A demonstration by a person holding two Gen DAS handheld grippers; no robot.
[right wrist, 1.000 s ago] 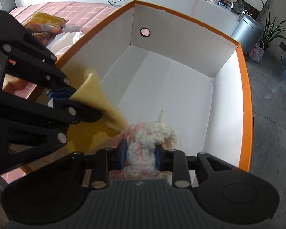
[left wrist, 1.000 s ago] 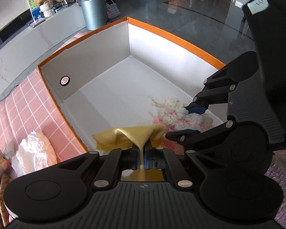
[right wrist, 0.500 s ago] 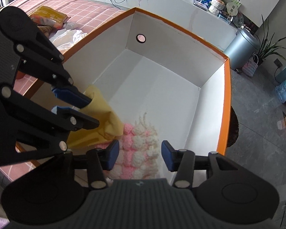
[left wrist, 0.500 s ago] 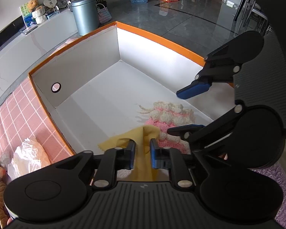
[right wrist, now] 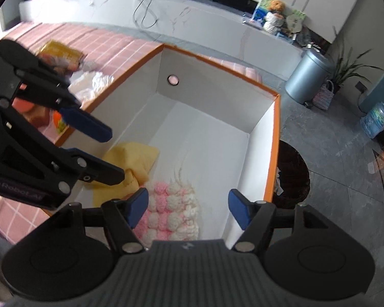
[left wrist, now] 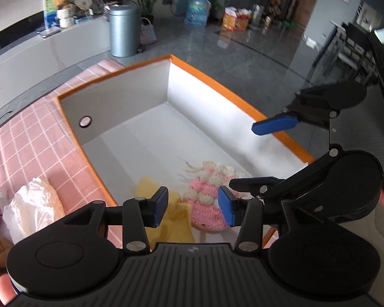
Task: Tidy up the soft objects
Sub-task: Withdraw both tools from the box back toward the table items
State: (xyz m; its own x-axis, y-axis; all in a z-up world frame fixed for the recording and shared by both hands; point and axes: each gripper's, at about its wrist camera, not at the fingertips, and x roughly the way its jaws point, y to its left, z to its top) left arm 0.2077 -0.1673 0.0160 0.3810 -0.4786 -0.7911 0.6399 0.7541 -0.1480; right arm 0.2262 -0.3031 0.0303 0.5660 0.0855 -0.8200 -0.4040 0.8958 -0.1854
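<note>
- The box (right wrist: 272, 153) holds both soft things at its near end, on its floor.
- The pink-and-white knit (right wrist: 171, 209) touches the yellow cloth (right wrist: 133, 161) in the near left corner.
- The left gripper (left wrist: 192, 206) and right gripper (right wrist: 188, 208) gape wide, empty; a low pass could snag the yarn and drag the knit out.

Probably a home, pedal bin (left wrist: 122, 33), houseplant (right wrist: 350, 65), water jug (left wrist: 198, 9)

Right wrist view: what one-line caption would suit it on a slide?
Open right tool above a pink-and-white knit and yellow cloth lying in an orange-rimmed box.
</note>
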